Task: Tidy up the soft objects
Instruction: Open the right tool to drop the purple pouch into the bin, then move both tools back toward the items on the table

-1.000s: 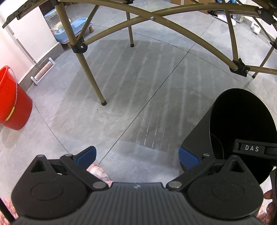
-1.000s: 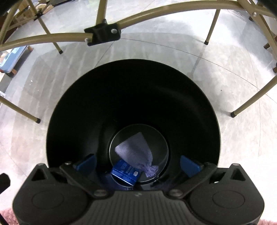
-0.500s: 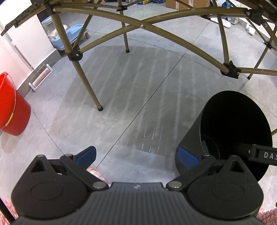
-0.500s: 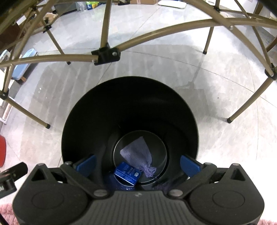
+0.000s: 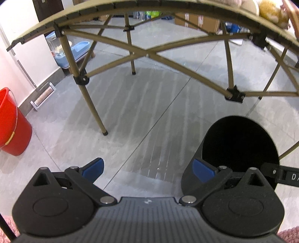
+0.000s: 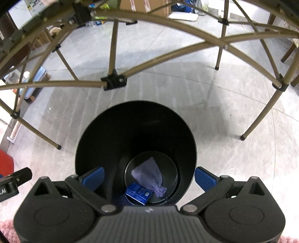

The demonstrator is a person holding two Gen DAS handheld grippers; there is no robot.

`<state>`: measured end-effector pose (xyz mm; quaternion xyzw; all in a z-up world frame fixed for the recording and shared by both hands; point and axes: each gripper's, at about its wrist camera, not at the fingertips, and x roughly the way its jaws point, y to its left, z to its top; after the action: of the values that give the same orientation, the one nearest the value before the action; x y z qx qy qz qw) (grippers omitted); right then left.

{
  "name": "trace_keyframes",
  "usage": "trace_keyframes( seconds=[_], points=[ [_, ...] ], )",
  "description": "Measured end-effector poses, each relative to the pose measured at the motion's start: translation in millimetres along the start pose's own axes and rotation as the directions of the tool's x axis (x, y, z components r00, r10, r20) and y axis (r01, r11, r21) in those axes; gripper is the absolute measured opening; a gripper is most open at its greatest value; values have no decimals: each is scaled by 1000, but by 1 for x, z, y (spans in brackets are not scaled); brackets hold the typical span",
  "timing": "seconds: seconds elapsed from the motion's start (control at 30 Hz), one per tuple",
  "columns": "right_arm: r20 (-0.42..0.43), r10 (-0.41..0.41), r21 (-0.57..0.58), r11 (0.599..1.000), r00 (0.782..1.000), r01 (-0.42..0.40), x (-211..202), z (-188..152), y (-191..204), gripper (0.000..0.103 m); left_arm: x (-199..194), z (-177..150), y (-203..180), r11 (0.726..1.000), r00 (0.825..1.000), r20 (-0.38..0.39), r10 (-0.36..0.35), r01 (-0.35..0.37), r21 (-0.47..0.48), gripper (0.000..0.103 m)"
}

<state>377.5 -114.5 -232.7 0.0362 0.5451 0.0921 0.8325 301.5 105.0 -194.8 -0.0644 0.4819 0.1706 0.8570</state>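
Grey floor tiles (image 6: 233,93) carry a black cylindrical bin (image 6: 104,130), standing upright under a folding table frame (image 6: 114,82) of tan tubes and black joints. At the bottom of the bin lies a grey-purple drawstring pouch (image 6: 148,173), its gathered end overlapping a blue box (image 6: 138,192); the box's near edge is hidden by the gripper body, and its print is too small to read. The right gripper (image 6: 148,178) hangs above the bin mouth, jaws spread wide and empty, with the pouch directly between and well below its blue fingertips (image 6: 93,176). In the left wrist view the bin (image 5: 194,168) sits to the right, its interior fully dark, so the contents cannot be made out there. The left gripper (image 5: 148,168) is over bare floor (image 5: 130,112) beside the bin, jaws likewise spread and empty. A red bucket (image 5: 13,127) is cut off at the left edge. A yellow plush item (image 5: 272,13) on the tabletop (image 5: 93,13) is only partly visible and blurred. Pink carpet (image 6: 7,231) shows at the lower corners.
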Motion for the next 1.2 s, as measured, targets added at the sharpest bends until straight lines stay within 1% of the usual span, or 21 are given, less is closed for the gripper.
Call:
trace_keyframes(
  seconds=[0.17, 0.3, 0.37, 0.47, 0.57, 0.67, 0.8, 0.97, 1.13, 1.2],
  points=[
    [61, -2, -20, 1000, 998, 3, -18, 1, -1, 103, -23, 6, 0, 999, 997, 69, -37, 39, -27, 103],
    [122, 7, -27, 1000, 993, -4, -32, 4, -6, 103, -45, 12, -6, 998, 988, 145, -54, 59, -33, 103],
    [165, 16, -32, 999, 986, -11, -43, 5, -8, 103, -54, 15, -9, 997, 983, 176, -54, 61, -36, 103],
    [248, 22, -44, 999, 969, -12, -61, 6, -12, 103, -65, 20, -12, 997, 977, 204, -62, 71, -39, 103],
    [338, 22, -55, 998, 941, -4, -80, 8, -15, 103, -77, 24, -14, 996, 969, 239, -67, 80, -43, 103],
    [429, 11, -58, 998, 903, 15, -98, 11, -20, 103, -87, 29, -16, 996, 961, 268, -66, 80, -42, 103],
    [539, 26, -42, 999, 842, -4, -124, 18, -28, 103, -100, 36, -20, 996, 949, 310, -62, 77, -36, 103],
    [620, 58, -49, 998, 783, -36, -144, 29, -37, 103, -110, 50, -26, 996, 933, 353, -65, 79, -27, 103],
    [684, 37, -44, 999, 728, -9, -151, 47, -42, 103, -119, 62, -39, 996, 923, 378, -75, 87, -15, 103],
    [706, 38, -42, 999, 707, -11, -153, 57, -44, 103, -121, 67, -42, 996, 919, 387, -78, 89, -11, 103]
  ],
)
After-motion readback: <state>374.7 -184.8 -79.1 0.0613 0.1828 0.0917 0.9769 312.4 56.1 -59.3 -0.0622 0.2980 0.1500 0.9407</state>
